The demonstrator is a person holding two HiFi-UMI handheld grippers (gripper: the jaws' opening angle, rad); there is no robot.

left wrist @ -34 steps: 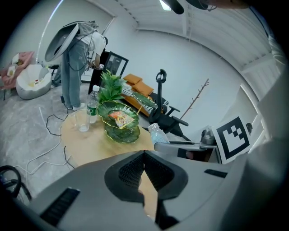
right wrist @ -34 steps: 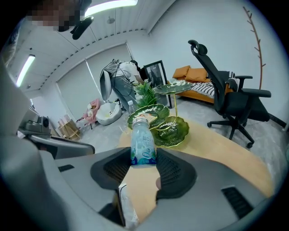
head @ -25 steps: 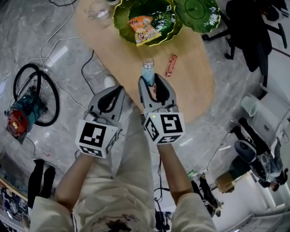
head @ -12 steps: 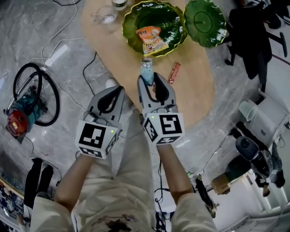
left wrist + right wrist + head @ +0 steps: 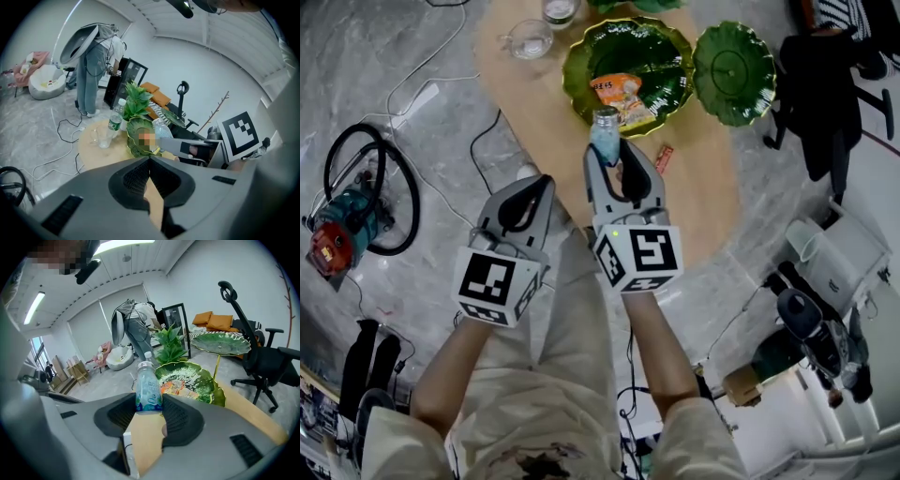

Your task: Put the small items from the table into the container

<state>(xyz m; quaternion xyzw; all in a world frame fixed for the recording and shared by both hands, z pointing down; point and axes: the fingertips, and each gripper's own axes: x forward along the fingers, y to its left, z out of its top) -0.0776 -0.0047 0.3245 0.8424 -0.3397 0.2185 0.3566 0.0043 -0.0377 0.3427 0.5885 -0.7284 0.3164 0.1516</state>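
A small water bottle (image 5: 605, 139) is clamped upright between the pads of the right tool (image 5: 616, 167), jaws narrowed onto its lower body, cap up; in the right gripper view the bottle (image 5: 149, 389) is seen gripped at label height, with the tool (image 5: 150, 409) closed against both sides. The left tool (image 5: 535, 192) is held empty, jaws brought together at the tips, off the bench (image 5: 546, 112) edge and over the floor, just beside the right one. In the left gripper view the tool (image 5: 150, 160) is seen pinched to, w/ nothing between. The bottle is held above the bench near the front rim of a green leaf-shaped container (image 5: 661, 52), part of that rim being covered by it in the head view. An orange snack packet (image 5: 619, 92) is lying inside the container. A red wrapped bar (image 5: 663, 157) is left on the bench just right of the right tool, below the container. A second green dish (image 5: 734, 61) is set close to the container's right side; in the right gripper view it (image 5: 220, 341) is seen raised on a gold stem. At the far-left end of the bench a glass cup (image 5: 530, 39) is placed, a larger bottle (image 5: 114, 123) and a plant (image 5: 137, 101) beside it. A hose coil & machine (image 5: 356, 202) and cables (image 5: 441, 89) are spread on the floor at left; a dark office chair (image 5: 825, 84) is parked at right
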